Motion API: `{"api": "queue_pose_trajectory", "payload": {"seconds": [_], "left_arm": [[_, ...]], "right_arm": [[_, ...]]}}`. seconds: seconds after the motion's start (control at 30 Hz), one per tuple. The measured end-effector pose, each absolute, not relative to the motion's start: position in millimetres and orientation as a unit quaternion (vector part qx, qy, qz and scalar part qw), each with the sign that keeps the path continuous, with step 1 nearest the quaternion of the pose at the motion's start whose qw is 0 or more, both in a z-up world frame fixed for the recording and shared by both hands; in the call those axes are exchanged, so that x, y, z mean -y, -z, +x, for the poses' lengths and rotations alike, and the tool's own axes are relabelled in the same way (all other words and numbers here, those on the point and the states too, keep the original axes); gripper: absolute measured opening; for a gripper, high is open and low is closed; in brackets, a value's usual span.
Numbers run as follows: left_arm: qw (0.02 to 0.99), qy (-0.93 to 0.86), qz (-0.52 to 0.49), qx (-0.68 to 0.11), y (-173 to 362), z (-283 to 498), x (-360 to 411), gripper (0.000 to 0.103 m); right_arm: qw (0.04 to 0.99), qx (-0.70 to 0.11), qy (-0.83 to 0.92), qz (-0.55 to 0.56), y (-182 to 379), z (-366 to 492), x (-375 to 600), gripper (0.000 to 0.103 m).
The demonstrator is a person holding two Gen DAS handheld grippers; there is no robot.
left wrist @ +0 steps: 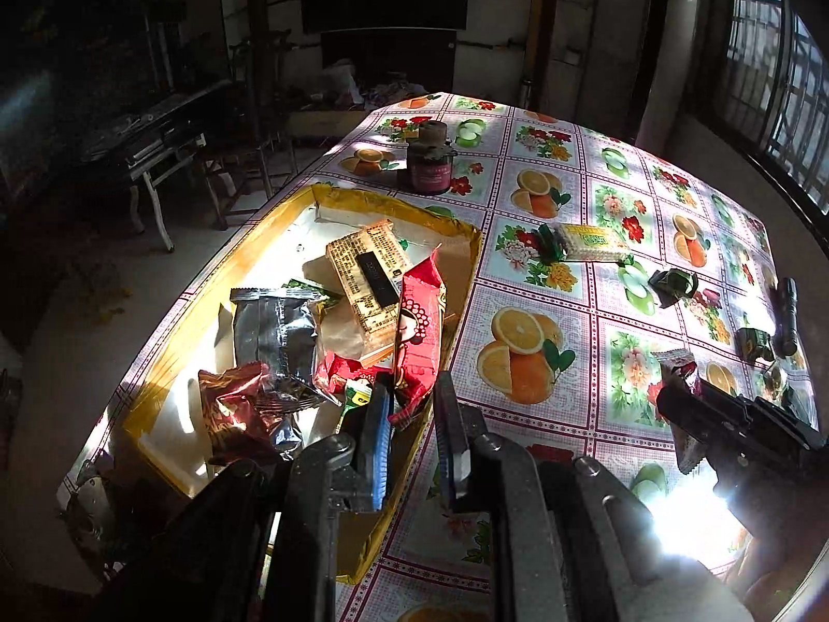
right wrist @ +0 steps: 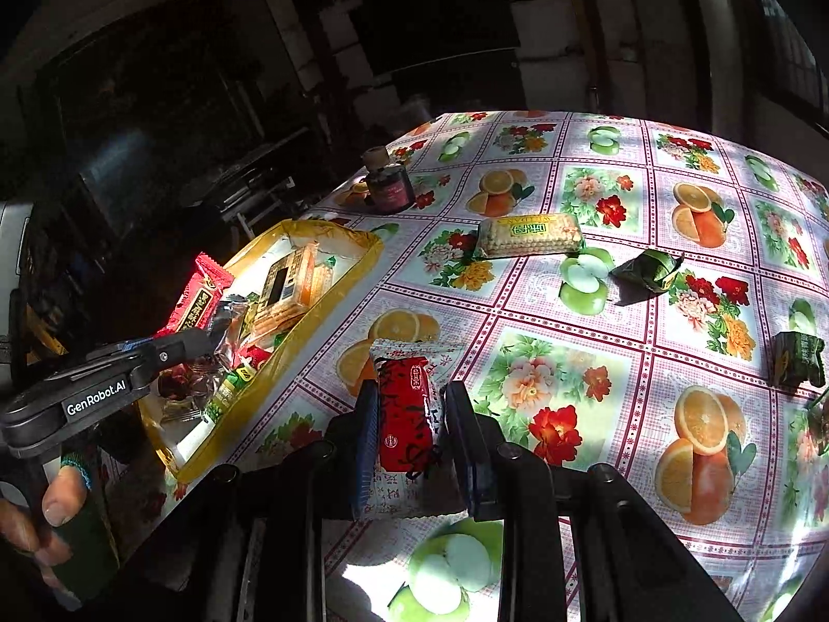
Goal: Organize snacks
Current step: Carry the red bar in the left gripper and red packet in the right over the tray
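Two grippers in play, both clamped on snack packs. L gripper [left wrist: 412, 404] is pinching the lower end of a red snack pack w/ cartoon face [left wrist: 417, 331], jaws nearly closed on it; I'm holding it just over the near-right corner of the yellow-rimmed tray [left wrist: 469, 264]. R gripper [right wrist: 409, 414] is squeezing a red-and-white snack pack [right wrist: 406, 409] between its blue pads, pack standing lengthwise in the jaws, above the fruit-print tablecloth [right wrist: 570, 311] just right of the tray.

Tray is sitting at the table's left edge and is already holding several snacks: a tan biscuit pack w/ black label [left wrist: 368, 272], a silver foil pack [left wrist: 274, 331], a crinkled red-gold wrapper [left wrist: 241, 407], plus other red and green bits near the L pads.

Still out on the cloth, well apart from the tray: a yellow-green cracker pack [right wrist: 528, 236], a dark green wrapped snack [right wrist: 647, 272] near it, another dark green wrapped snack [right wrist: 798, 368] at the right edge. Dark jar w/ lid [left wrist: 430, 163] is standing upright beyond the tray's far end. Black flashlight-like item [left wrist: 787, 316] is lying at far right in L view; can't tell exactly what it is.

In R view I'm seeing the person's hand [right wrist: 46, 513] gripping the L gripper's handle at lower left.
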State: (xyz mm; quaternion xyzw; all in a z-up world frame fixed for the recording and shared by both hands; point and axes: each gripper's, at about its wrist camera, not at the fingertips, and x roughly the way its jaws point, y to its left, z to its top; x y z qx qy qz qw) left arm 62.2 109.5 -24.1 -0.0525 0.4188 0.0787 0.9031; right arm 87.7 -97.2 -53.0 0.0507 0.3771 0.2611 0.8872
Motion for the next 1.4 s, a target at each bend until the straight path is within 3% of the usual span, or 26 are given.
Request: {"api": "queue_pose_trajectory", "payload": {"seconds": [1.4], "left_arm": [[0.896, -0.142, -0.09, -0.411, 33.4, 42.7, -180.9, 0.015]], "right_arm": [[0.862, -0.385, -0.327, 0.033, 45.5, 91.9, 11.6, 0.028]]}}
